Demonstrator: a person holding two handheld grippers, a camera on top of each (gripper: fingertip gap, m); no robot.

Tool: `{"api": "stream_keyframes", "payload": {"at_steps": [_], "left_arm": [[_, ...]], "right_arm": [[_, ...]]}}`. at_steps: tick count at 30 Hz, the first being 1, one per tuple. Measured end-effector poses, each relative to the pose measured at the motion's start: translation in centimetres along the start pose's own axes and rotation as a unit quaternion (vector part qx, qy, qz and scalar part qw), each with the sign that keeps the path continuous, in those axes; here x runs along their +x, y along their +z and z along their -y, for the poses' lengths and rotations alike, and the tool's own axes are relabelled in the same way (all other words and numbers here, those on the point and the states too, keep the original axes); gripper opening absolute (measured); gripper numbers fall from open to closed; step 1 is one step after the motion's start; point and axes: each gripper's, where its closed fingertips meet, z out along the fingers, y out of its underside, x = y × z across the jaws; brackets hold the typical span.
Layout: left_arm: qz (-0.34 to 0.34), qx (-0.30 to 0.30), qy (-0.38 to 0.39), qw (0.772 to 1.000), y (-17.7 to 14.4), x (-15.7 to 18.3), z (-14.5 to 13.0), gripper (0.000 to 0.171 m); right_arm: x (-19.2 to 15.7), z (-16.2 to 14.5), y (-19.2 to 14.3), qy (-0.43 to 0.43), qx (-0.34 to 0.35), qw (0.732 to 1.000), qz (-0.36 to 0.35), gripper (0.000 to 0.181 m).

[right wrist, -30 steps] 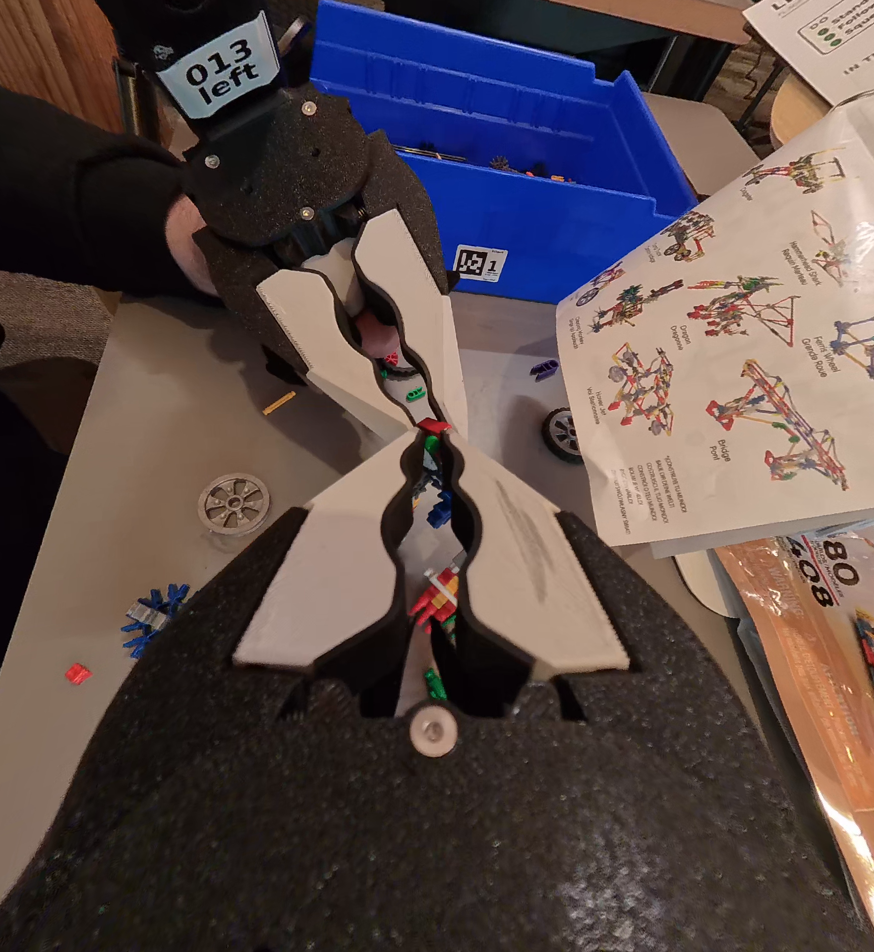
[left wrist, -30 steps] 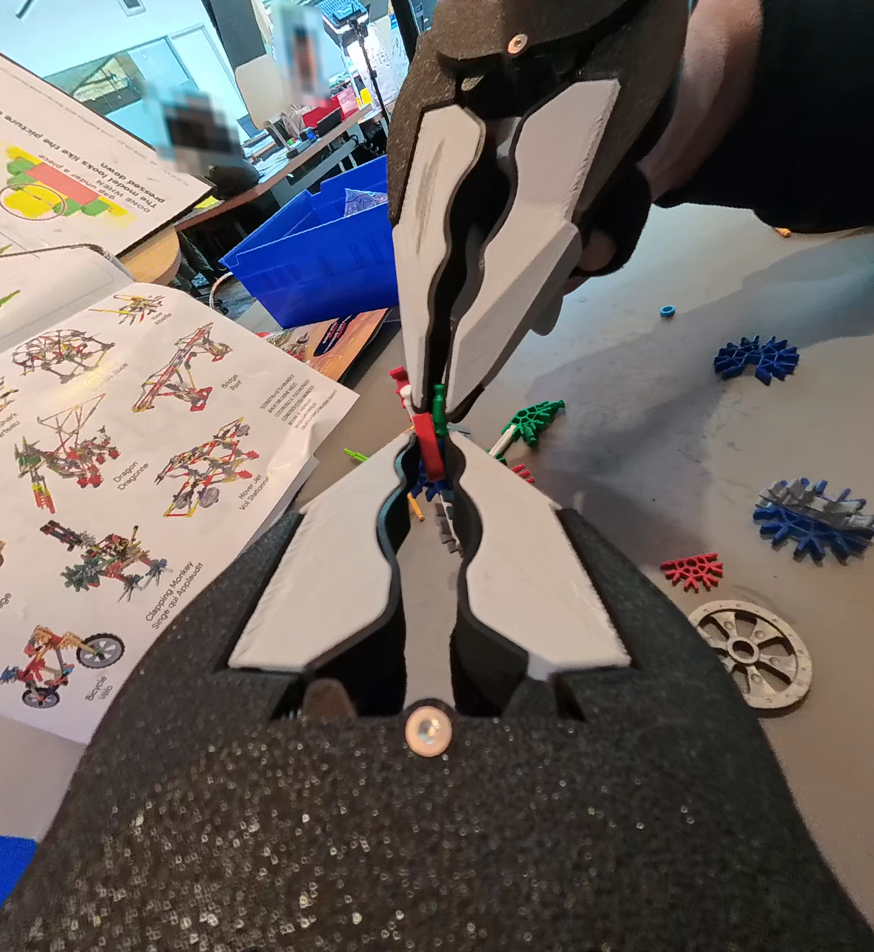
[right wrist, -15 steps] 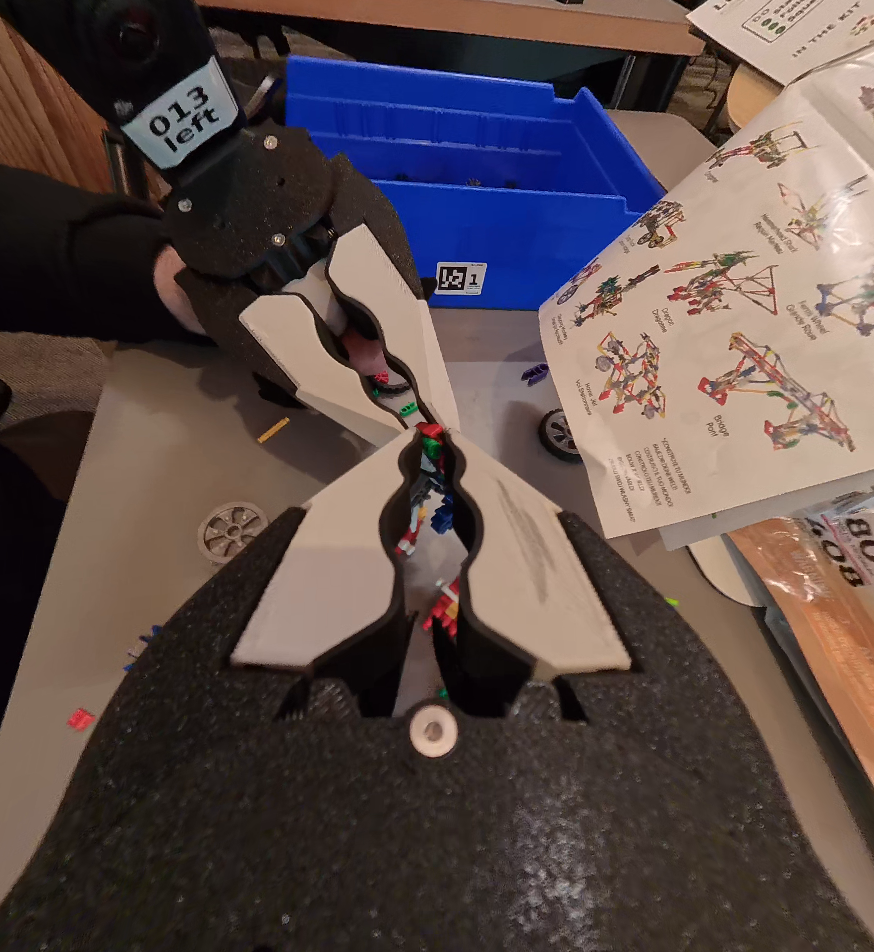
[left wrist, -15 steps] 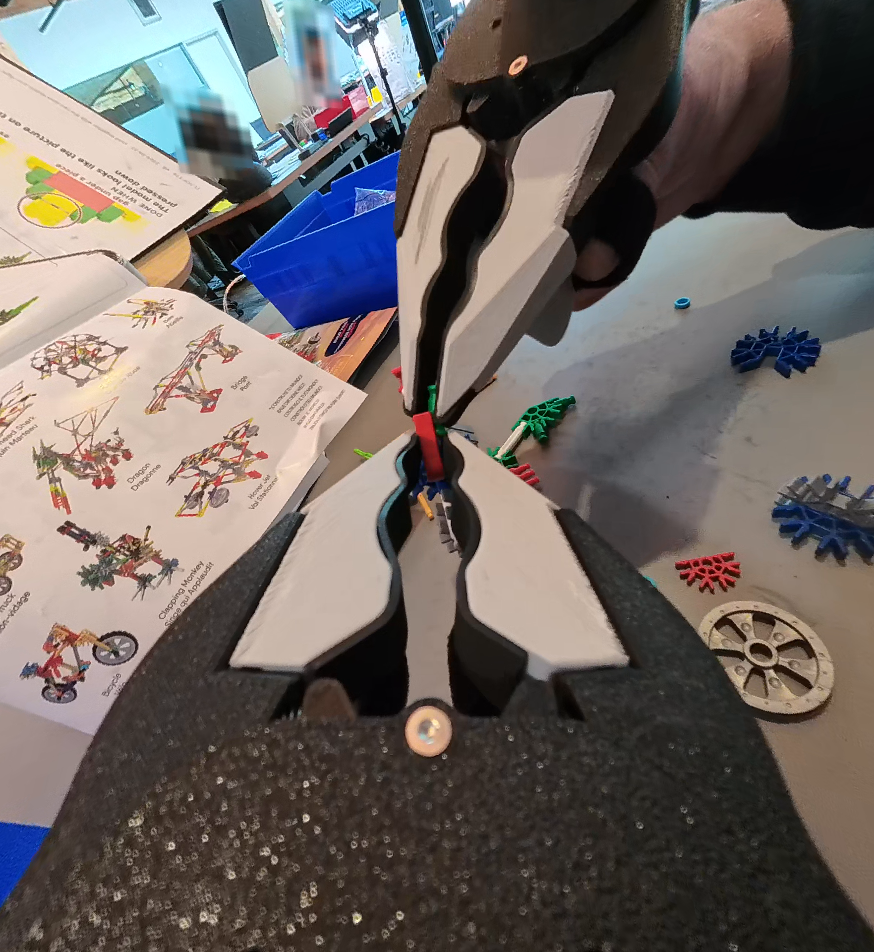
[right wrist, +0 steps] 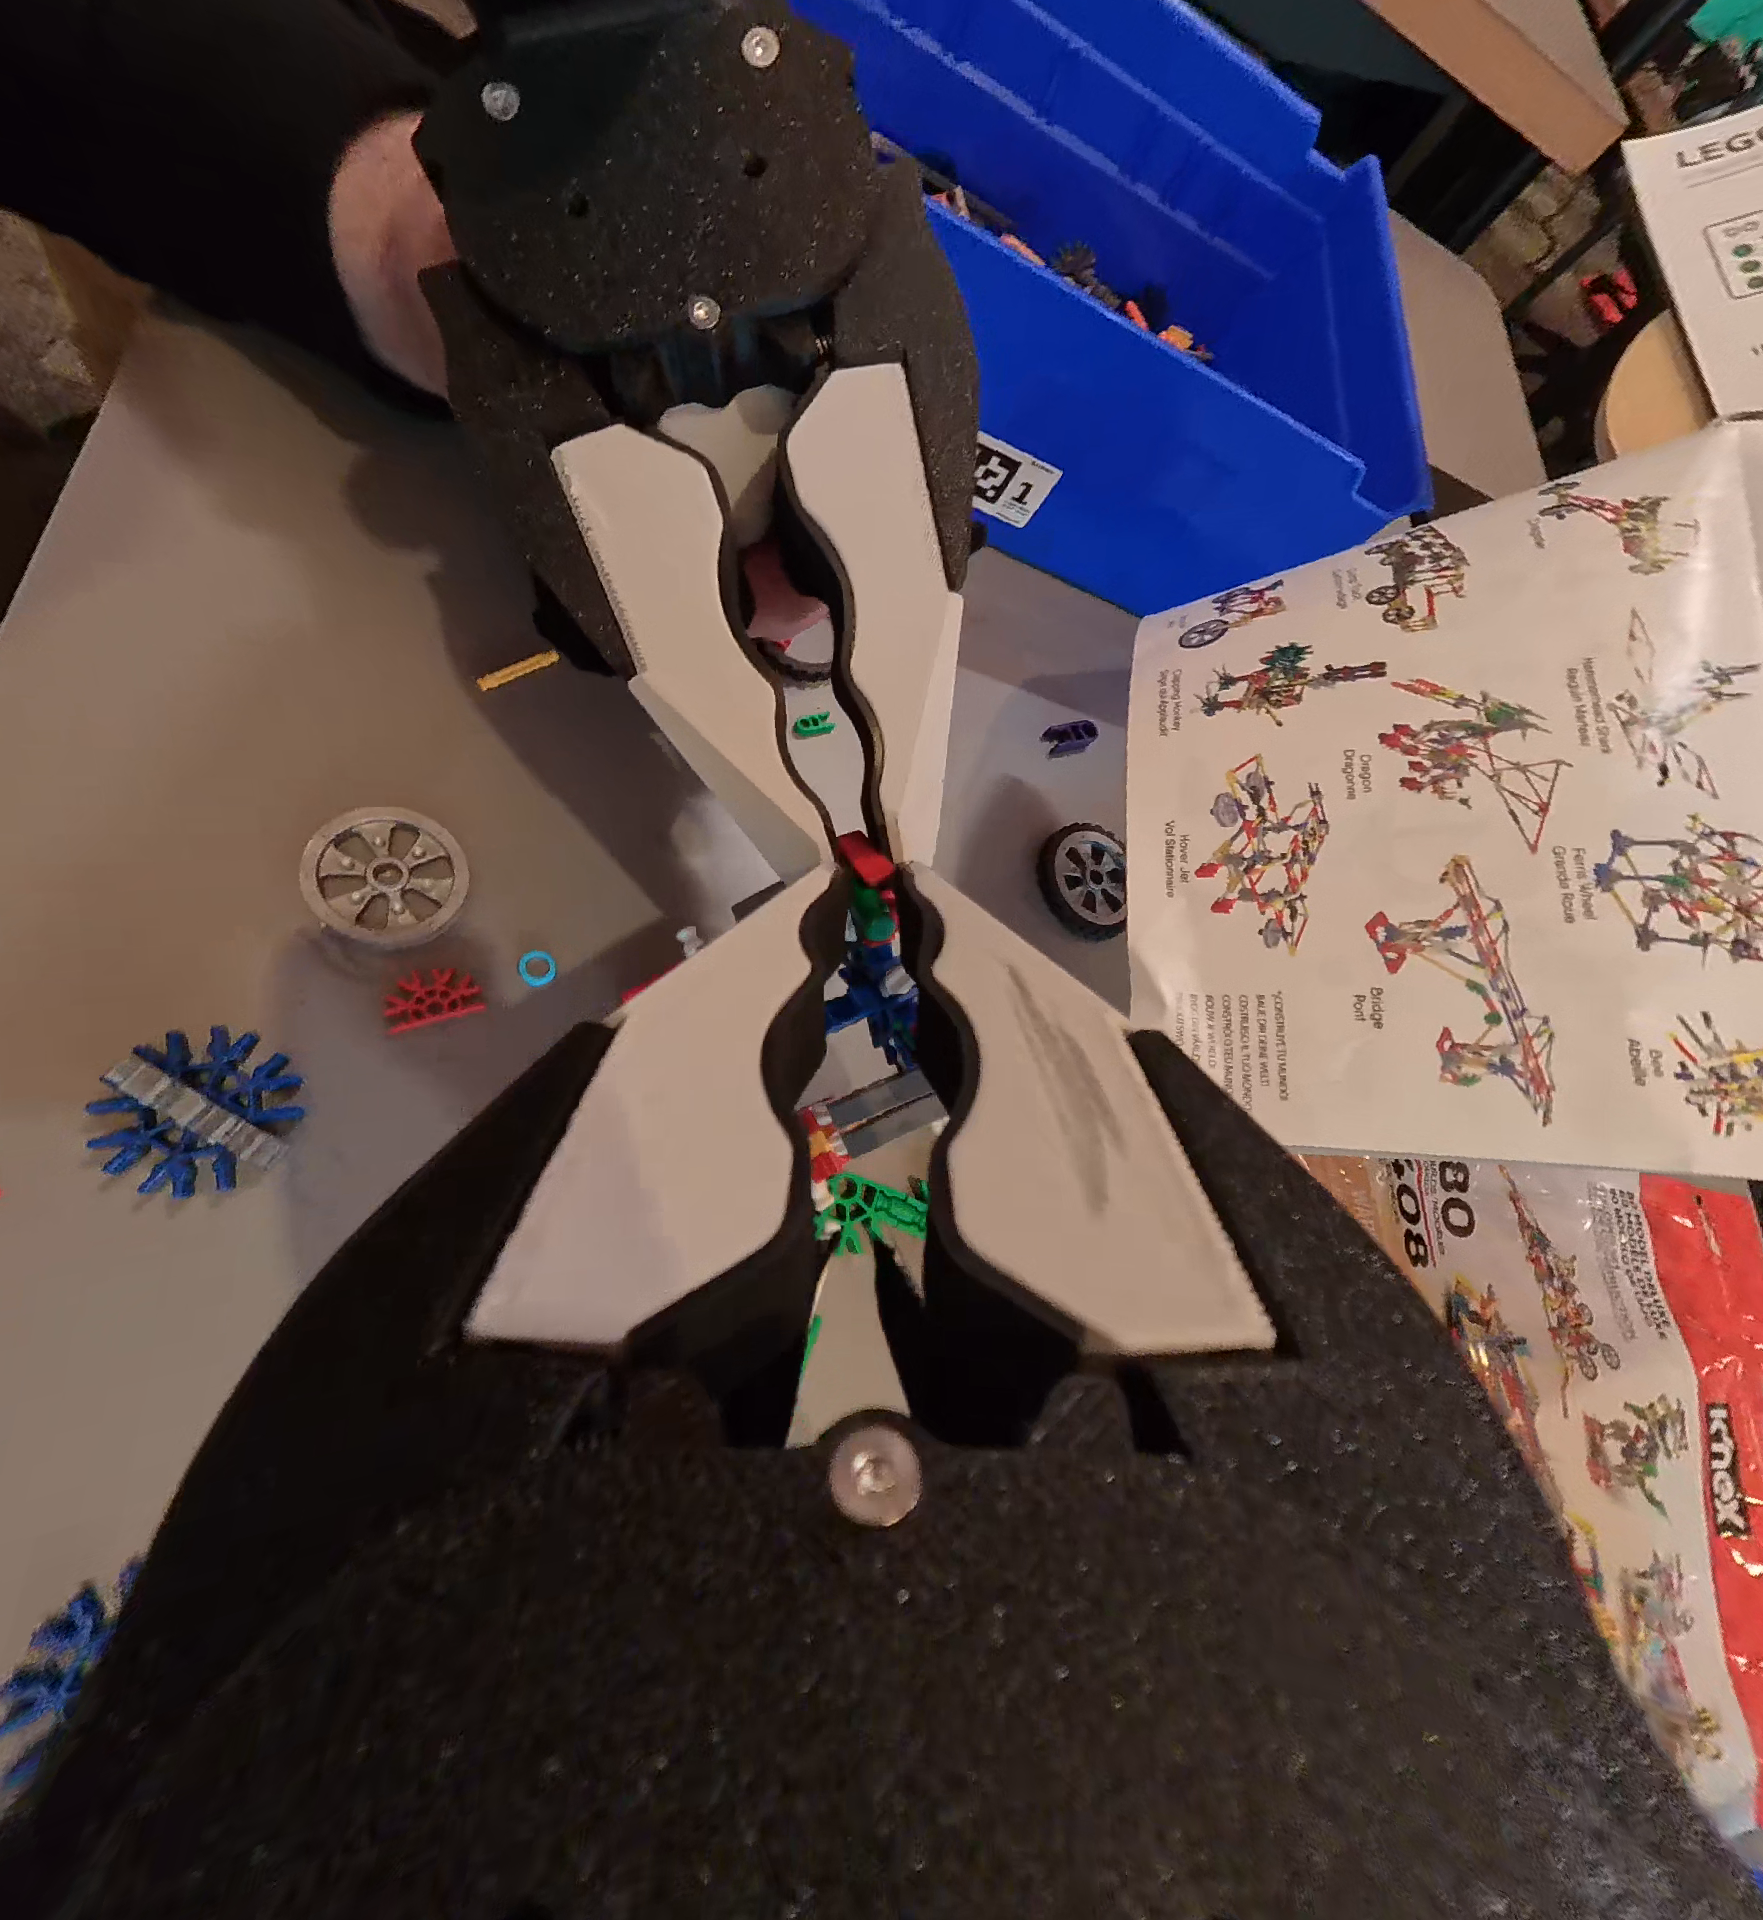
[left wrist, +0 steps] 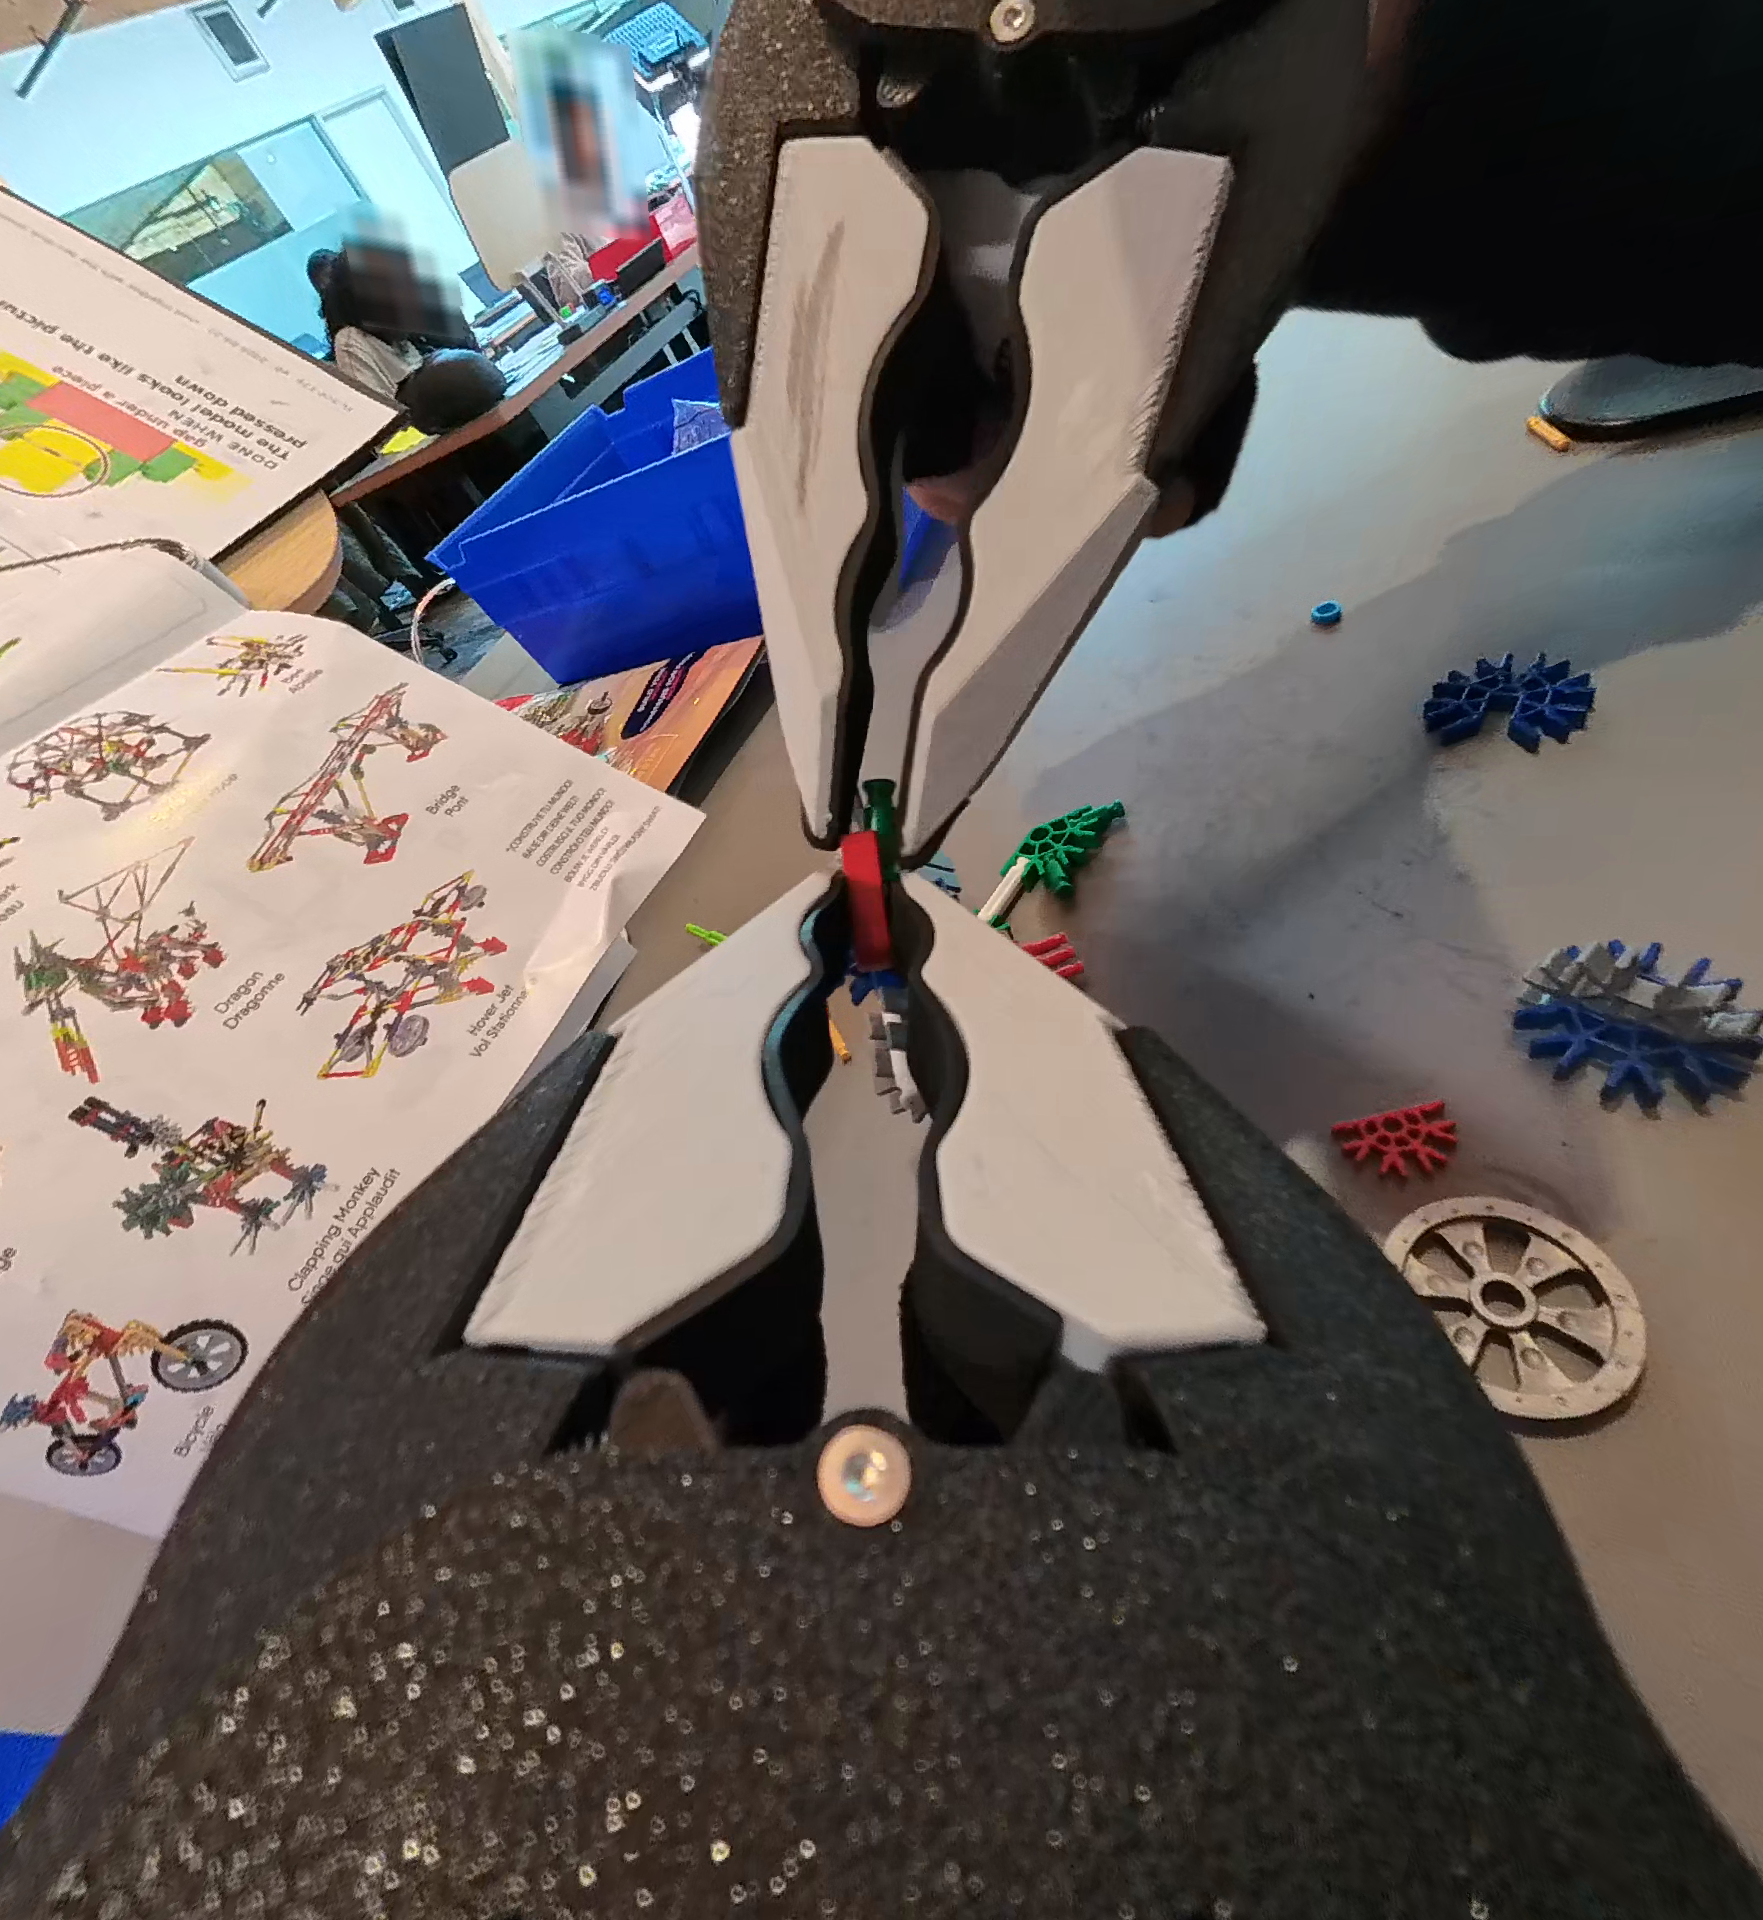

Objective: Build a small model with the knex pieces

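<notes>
Above a grey tabletop (left wrist: 1376, 831), left wrist view: the left gripper (left wrist: 864, 896) has its jaws closed on a small red plastic connector piece (left wrist: 864, 902). Tip to tip with it from above, the right gripper (left wrist: 872, 831) is closed on a short green plastic rod (left wrist: 879, 808) that touches the red piece. Beside the tips lie a green fan-shaped connector on a white rod (left wrist: 1059, 842) and, to the right, a flat grey spoked wheel disc (left wrist: 1516, 1307), a small red half-snowflake connector (left wrist: 1394, 1138) and a blue snowflake connector with a grey one on top (left wrist: 1635, 1023). A white sheet printed with coloured model pictures (left wrist: 233, 935) lies to the left — a blue plastic bin (left wrist: 628, 551) stands beyond it.

Right wrist view: the right gripper (right wrist: 872, 896) pinches the green rod (right wrist: 866, 902); the left gripper (right wrist: 861, 847) opposite clamps the red piece (right wrist: 861, 854). Both parts are held above the table — between the two pairs of tips. A black-tyred toy wheel (right wrist: 1087, 881) stands just right of the tips, and a light-blue ring (right wrist: 537, 968) lies to the left. A clear printed bag with red panel (right wrist: 1635, 1455) lies lower right.
</notes>
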Motion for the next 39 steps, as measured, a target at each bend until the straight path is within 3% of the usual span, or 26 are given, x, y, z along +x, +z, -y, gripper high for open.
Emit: {"api": "stream_keyframes", "payload": {"at_steps": [7,34,37,39], "left_arm": [[-0.004,0.002,-0.003,1.000,0.0,0.0,0.0,0.005],[0.014,-0.021,0.007,1.000,0.3,-1.0,-0.5,0.004],[-0.016,-0.009,-0.008,1.000,0.3,-0.5,-0.2,0.005],[-0.028,-0.005,-0.004,1.000,0.2,-0.3,-0.2,0.005]], "right_arm": [[-0.1,-0.6,-0.2,-0.034,-0.032,0.999,0.007,0.008],[1.2,-0.8,0.7,0.007,-0.048,0.999,-0.016,0.007],[1.0,-0.7,0.3,0.007,-0.062,0.998,-0.017,0.010],[0.8,-0.7,-0.3,0.012,-0.065,0.998,-0.016,0.026]]}}
